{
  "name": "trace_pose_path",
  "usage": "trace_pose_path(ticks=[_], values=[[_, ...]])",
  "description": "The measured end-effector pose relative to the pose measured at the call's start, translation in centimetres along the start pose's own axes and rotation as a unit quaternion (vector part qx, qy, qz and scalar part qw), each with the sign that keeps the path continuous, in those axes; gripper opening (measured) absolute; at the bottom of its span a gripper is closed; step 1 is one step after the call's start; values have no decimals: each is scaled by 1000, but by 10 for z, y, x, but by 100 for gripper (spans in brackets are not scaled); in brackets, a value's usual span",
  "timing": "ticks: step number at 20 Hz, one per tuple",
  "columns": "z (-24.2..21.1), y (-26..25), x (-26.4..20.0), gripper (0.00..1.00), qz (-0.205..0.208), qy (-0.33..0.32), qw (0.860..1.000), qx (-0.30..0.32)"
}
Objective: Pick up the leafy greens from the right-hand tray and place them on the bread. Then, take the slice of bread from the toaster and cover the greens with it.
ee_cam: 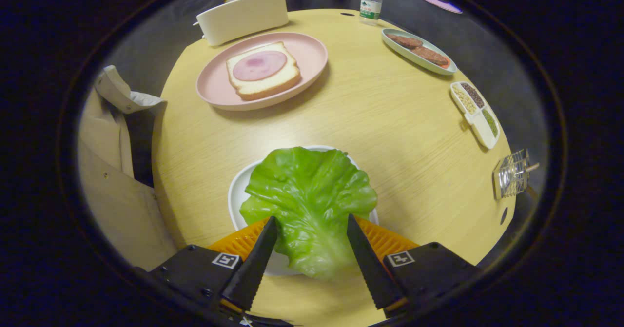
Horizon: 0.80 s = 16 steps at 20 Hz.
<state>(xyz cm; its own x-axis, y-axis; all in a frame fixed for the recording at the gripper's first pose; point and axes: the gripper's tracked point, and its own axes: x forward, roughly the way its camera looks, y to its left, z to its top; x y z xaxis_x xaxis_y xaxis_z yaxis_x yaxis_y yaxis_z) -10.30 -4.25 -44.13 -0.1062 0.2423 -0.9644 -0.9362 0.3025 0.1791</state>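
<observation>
1. The greens point(309, 195) are lying over a white tray point(236, 190) at lower centre, their near end reaching between the gripper point(312, 254) fingers.
2. The gripper is standing wide open, straddling the leaf and gripping nothing.
3. The first step, the pick, seems to be in hand; the fingers need closing on the leaf.
4. Then comes carrying it to the bread point(263, 71) on the pink plate point(312, 56), upper left.
5. The toaster point(242, 17) is waiting beyond, on the desk point(390, 117).

Staged booth, not a real kitchen: round wooden table point(390, 117) stood against dark cloth walls. Sandwich props were laid out on it: toaster point(242, 16) at the far edge, pink plate point(312, 54) with bread point(263, 76), water bottle point(370, 5), trays along the right edge.
</observation>
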Motion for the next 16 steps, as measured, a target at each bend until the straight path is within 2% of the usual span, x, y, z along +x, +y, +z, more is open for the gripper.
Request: trace_pose_path(ticks=[8,9,13,16], values=[[1,1,0,35,-4,10,1000,-5],[1,3,0,35,-1,10,1000,-3],[3,7,0,5,-2,7,1000,-16],[2,16,-6,4,8,4,1000,-12]])
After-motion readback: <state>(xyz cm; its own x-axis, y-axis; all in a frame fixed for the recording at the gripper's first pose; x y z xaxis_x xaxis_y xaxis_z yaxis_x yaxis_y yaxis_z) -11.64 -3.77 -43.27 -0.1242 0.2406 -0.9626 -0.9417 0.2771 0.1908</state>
